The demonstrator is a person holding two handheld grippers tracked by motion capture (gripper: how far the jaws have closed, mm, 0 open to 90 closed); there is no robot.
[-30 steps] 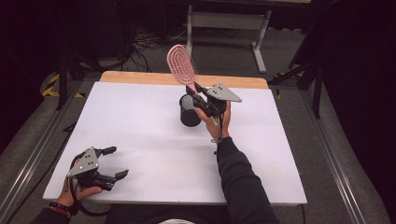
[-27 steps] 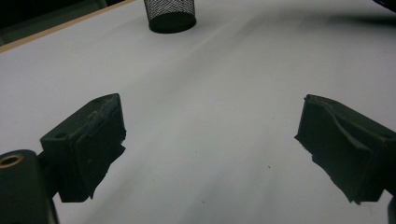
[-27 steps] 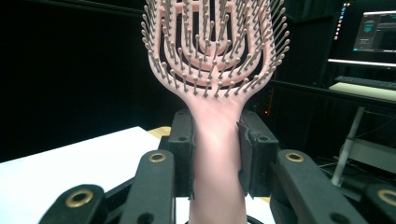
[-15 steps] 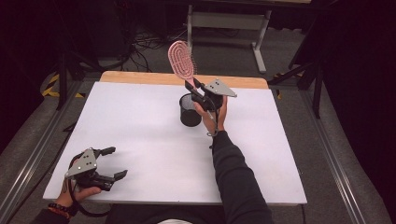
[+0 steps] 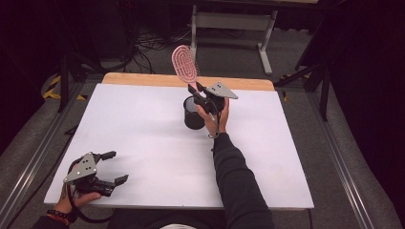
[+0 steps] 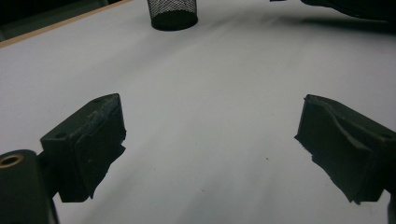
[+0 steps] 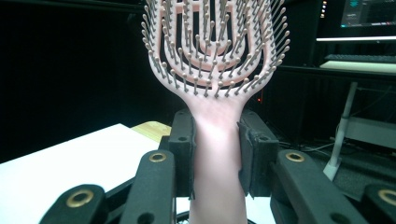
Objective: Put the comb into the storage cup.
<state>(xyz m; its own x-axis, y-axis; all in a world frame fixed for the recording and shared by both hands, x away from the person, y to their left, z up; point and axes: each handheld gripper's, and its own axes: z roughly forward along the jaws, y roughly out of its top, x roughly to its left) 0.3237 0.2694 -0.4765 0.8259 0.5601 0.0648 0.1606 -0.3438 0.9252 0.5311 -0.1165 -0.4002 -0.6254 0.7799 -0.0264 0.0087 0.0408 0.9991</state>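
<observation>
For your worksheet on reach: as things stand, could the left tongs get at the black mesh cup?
Probably yes. The left tongs stand open over bare table, nothing between them and the mesh cup; the right tongs with the hairbrush crowd its top.

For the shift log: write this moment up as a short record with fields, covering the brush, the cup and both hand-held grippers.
held thing: pink hairbrush, bristle head up, handle down
grip: right hand-held gripper shut on the handle, pads on both sides
place of brush: above the black mesh cup, handle end at its mouth
cup: upright on the white table, far of centre
left hand-held gripper: open, nothing between its jaws, low over the near left corner
other things on the table: none seen
</observation>
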